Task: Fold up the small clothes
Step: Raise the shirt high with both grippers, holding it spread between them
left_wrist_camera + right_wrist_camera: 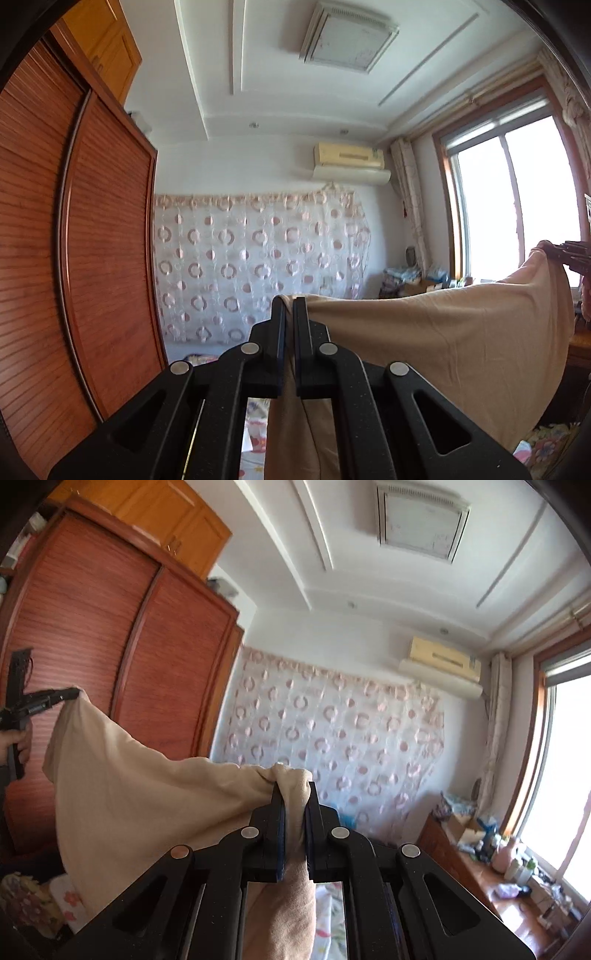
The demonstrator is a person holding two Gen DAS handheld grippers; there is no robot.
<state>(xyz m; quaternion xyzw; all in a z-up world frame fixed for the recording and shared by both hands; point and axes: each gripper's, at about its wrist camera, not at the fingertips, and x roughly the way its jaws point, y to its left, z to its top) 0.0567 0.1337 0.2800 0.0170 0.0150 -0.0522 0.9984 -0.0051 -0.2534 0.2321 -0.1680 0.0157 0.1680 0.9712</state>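
Observation:
A beige garment (461, 332) hangs stretched in the air between both grippers. My left gripper (290, 306) is shut on one corner, with cloth pinched thin between its black fingers and the rest dropping below. My right gripper (294, 794) is shut on a thicker bunched corner of the beige garment (147, 805). In the left wrist view the right gripper (561, 254) shows at the far right edge, gripping the other end. In the right wrist view the left gripper (74, 693) shows at the far left, held by a hand (14, 746). Both grippers point level, high above the bed.
A reddish wooden wardrobe (74, 240) fills the left. A patterned curtain (258, 266) covers the far wall under an air conditioner (351, 162). A window (509, 206) and a cluttered wooden sideboard (491, 860) stand at the right. Floral bedding (332, 915) lies below.

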